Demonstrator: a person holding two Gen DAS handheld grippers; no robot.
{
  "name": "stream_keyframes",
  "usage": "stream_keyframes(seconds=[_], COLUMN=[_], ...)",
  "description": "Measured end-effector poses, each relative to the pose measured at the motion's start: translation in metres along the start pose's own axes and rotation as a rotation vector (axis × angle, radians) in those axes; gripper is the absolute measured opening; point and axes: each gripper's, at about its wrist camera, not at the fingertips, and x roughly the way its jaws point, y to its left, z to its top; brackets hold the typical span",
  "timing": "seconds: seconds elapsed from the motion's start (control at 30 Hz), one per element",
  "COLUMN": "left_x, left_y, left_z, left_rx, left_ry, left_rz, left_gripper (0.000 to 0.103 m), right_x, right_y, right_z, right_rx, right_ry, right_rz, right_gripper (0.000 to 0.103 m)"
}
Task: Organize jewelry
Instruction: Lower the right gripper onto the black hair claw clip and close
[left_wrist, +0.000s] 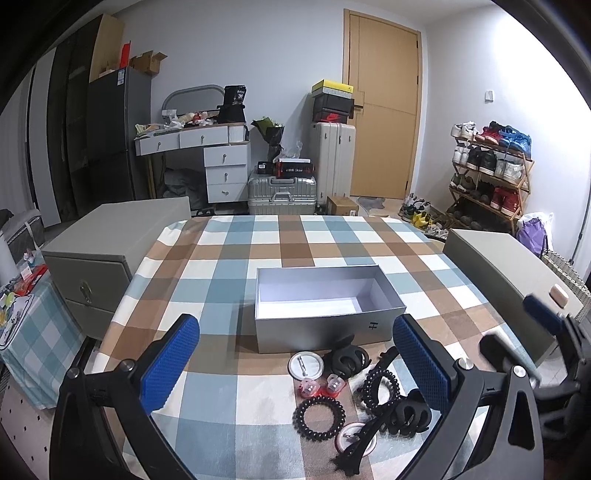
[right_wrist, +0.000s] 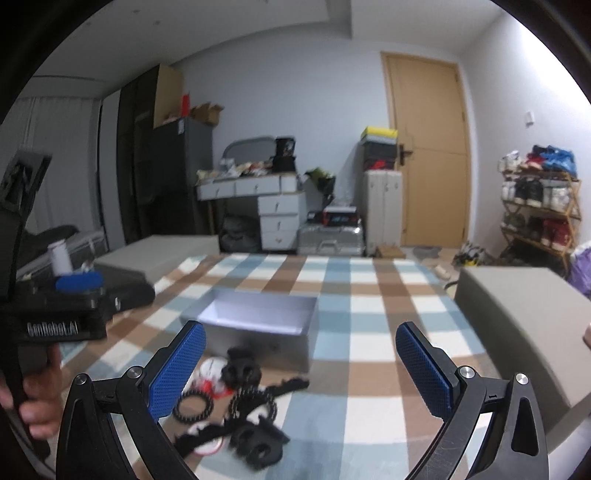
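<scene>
Gaping wide, the left claw (left_wrist: 295, 369) holds nothing and hovers over a heap of hair accessories (left_wrist: 354, 398) at the near edge of the checked surface (left_wrist: 229, 266). The right claw (right_wrist: 301, 373) is spread just as wide, also empty, above the same pile. Just behind the pile stands an open grey box (left_wrist: 325, 328). A hand (right_wrist: 40, 398) grips the left tool's handle.
</scene>
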Motion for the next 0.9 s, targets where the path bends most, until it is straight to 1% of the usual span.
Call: stream_keyframes(seconds=[0.07, 0.2, 0.27, 0.43, 0.5, 0.6, 0.8, 0.87, 0.9], left_x=[0.001, 0.005, 0.007, 0.015, 0.017, 0.02, 0.02, 0.019, 0.019], left_y=[0.0, -0.001, 0.001, 0.007, 0.009, 0.012, 0.016, 0.016, 0.017], left_z=[-0.001, -0.005, -0.008, -0.019, -0.024, -0.03, -0.035, -0.036, -0.036], left_rx=[0.001, 0.01, 0.01, 0.008, 0.008, 0.008, 0.003, 0.003, 0.002], left_ry=[0.006, 0.021, 0.035, 0.075, 0.092, 0.114, 0.131, 0.131, 0.131], left_rz=[-0.001, 0.005, 0.01, 0.023, 0.029, 0.043, 0.052, 0.055, 0.054], left_gripper=[0.102, 0.102, 0.102, 0.102, 0.102, 0.102, 0.102, 0.102, 0.102], right_x=[0.004, 0.019, 0.028, 0.045, 0.051, 0.053, 0.054, 0.055, 0.056], right_y=[-0.002, -0.004, -0.006, -0.007, -0.007, -0.005, 0.003, 0.004, 0.004], right_z=[-0.007, -0.027, -0.037, -0.057, -0.064, -0.069, -0.072, -0.073, -0.074], right_rx=[0.008, 0.05, 0.075, 0.144, 0.16, 0.171, 0.148, 0.141, 0.138], right_ry=[0.034, 0.143, 0.202, 0.312, 0.349, 0.379, 0.406, 0.412, 0.416], right_rz=[0.023, 0.086, 0.118, 0.181, 0.2, 0.222, 0.241, 0.243, 0.244], right_gripper=[0.103, 0.103, 0.103, 0.103, 0.103, 0.102, 0.09, 0.082, 0.076])
